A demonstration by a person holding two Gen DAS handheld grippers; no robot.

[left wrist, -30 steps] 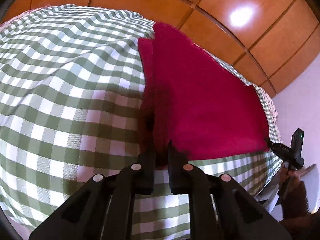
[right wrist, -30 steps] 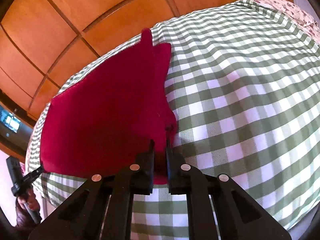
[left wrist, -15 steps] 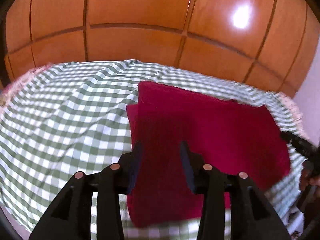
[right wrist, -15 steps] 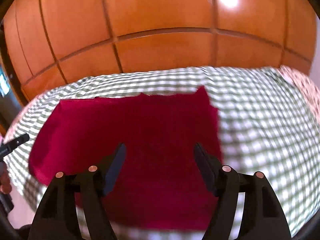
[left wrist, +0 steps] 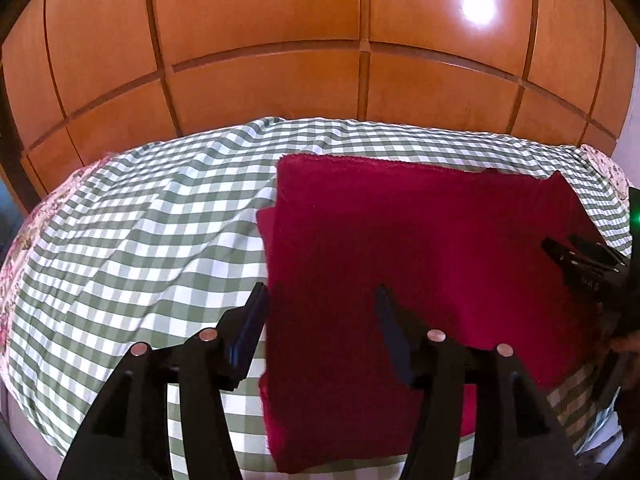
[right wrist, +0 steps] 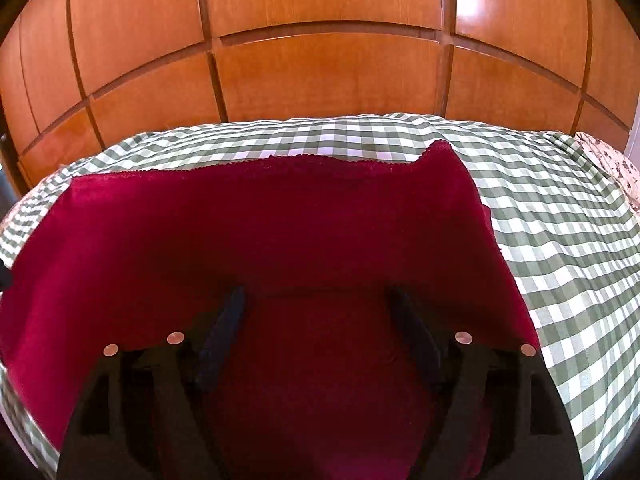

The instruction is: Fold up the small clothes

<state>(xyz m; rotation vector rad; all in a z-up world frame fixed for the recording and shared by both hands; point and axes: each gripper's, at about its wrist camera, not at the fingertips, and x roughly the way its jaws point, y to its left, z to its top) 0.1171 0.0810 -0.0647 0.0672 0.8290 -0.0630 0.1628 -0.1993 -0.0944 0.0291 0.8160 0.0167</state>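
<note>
A dark red garment (left wrist: 420,260) lies flat on the green-and-white checked bed cover (left wrist: 140,240), a second layer showing along its left side. My left gripper (left wrist: 320,296) hovers over the garment's left near part. Its jaws are opening and hold nothing, with the cloth lying below them. In the right wrist view the same garment (right wrist: 280,232) spreads wide, with a small strap-like peak at its far right corner. My right gripper (right wrist: 316,296) hangs above its near middle, jaws opening wide with nothing between them. From the left wrist view, the right gripper (left wrist: 560,246) reaches in from the right edge.
Orange wooden wardrobe panels (right wrist: 320,72) rise right behind the bed. A floral sheet (left wrist: 24,240) shows at the bed's left side and at its far right corner (right wrist: 612,164). The checked cover (right wrist: 560,220) stretches bare to the right of the garment. A hand (left wrist: 624,344) holds the right gripper.
Both grippers were shut on the garment's near edge; they have let go, opened and drawn back. Both views have rolled level, and the garment now lies flat on the cover.
</note>
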